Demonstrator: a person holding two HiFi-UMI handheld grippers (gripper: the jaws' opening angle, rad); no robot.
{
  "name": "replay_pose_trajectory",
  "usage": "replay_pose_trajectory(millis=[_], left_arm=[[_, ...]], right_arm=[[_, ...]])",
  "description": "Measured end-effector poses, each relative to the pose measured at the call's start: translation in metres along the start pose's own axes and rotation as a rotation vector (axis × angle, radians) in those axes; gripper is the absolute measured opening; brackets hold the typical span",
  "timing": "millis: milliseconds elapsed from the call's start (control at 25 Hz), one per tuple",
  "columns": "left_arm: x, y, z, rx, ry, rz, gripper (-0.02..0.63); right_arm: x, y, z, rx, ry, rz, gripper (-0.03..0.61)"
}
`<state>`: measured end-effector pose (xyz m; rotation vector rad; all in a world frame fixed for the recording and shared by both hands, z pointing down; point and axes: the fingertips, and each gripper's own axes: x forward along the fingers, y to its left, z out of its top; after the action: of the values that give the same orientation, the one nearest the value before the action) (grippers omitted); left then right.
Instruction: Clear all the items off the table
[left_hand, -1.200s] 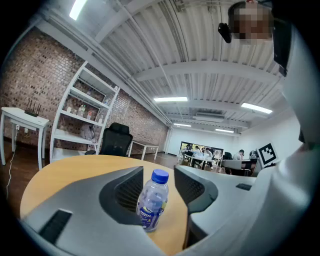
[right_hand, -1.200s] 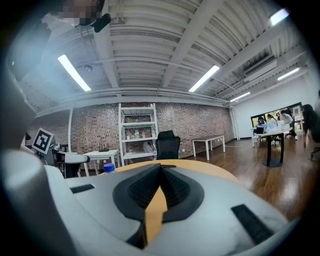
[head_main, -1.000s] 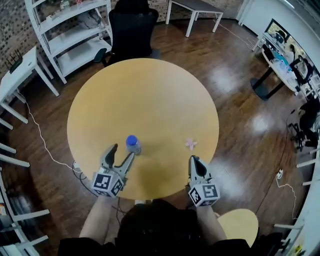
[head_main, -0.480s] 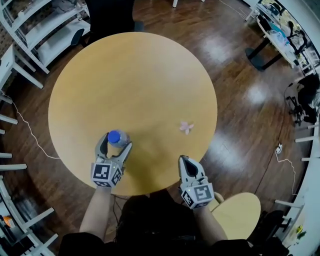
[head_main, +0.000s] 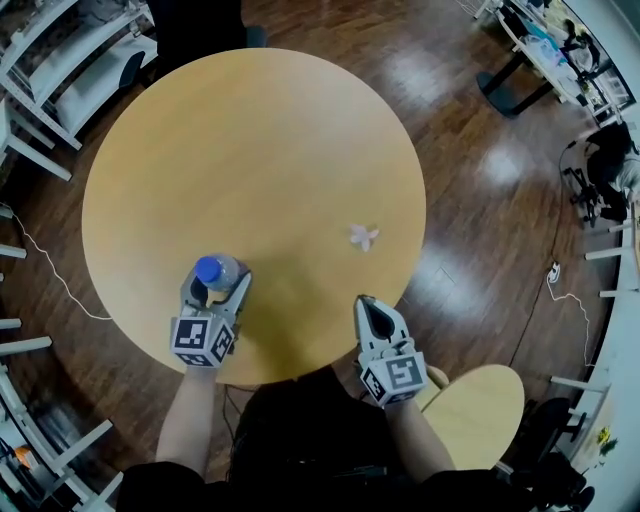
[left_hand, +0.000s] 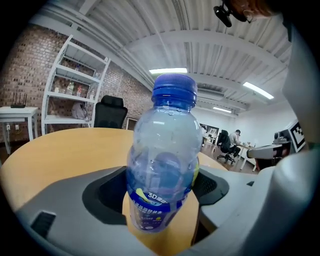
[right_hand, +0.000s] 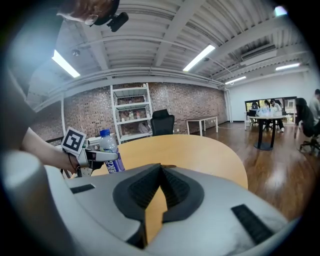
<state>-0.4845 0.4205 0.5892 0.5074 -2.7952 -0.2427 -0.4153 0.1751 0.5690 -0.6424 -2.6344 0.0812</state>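
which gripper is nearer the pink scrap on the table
Right. The right gripper sits at the table's near edge, just short of the pink scrap. The left gripper is farther off to the side, its jaws just closing with the bottle between them.

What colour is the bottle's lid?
Blue. The lid of the bottle shows best in the left gripper view.

The small pink thing (head_main: 363, 237) on the surface (head_main: 250, 150) was too small to identify, perhaps crumpled paper.
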Motion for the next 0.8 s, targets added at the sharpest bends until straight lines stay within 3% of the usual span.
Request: replay_pose_trajectory(millis=[480, 800], left_arm=[[-0.048, -0.044, 0.080, 0.078, -0.136, -0.208, 0.374], [-0.082, -0.105, 0.090, 0.167, -0.136, -0.377, 0.373]], right_arm=[[-0.043, 0.019, 0.044, -0.001, -0.169, -0.092, 0.004], [-0.101, 0.012, 0.052, 0.061, -0.291, -0.192, 0.003]])
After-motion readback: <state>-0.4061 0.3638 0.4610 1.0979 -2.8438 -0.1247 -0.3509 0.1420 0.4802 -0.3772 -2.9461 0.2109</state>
